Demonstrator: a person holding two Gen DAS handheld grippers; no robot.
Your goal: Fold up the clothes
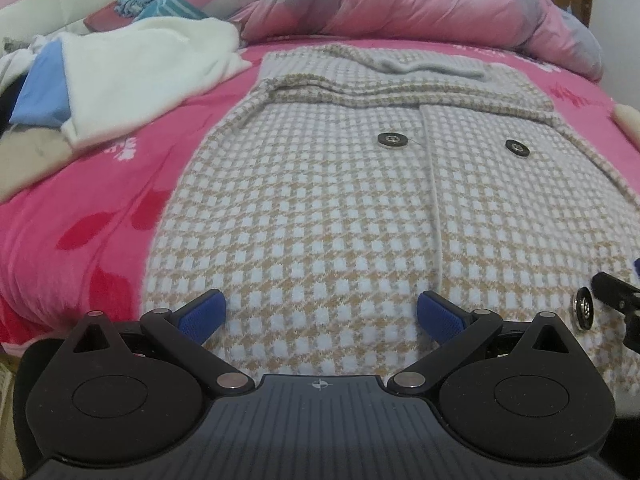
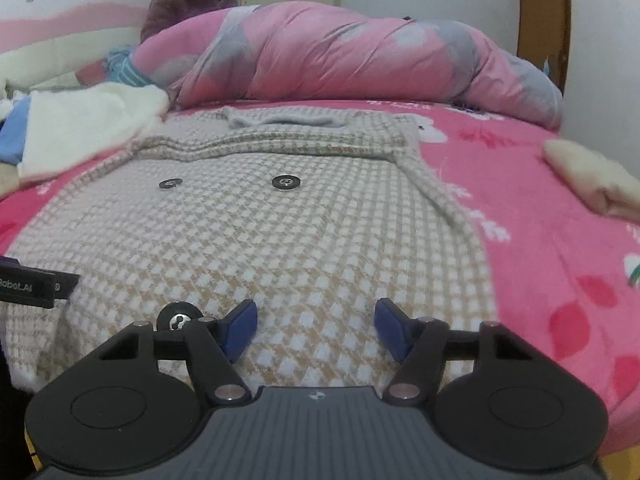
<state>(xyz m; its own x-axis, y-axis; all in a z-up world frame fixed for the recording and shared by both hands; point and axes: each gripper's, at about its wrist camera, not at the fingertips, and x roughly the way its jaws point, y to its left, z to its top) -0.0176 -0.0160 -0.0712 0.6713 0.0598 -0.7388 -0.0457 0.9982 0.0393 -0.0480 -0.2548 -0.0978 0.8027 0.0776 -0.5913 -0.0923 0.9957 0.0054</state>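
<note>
Left wrist: checked coat (image 1: 320, 208) flat; sleeves folded across.

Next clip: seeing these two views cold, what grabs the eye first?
A checked grey, white and tan coat lies spread flat across the middle of the pink bedsheet, dark round buttons facing up. Behind it, a bulky pink quilt is bunched along the far side of the bed. A heap of white and blue clothes sits at the left.
</note>
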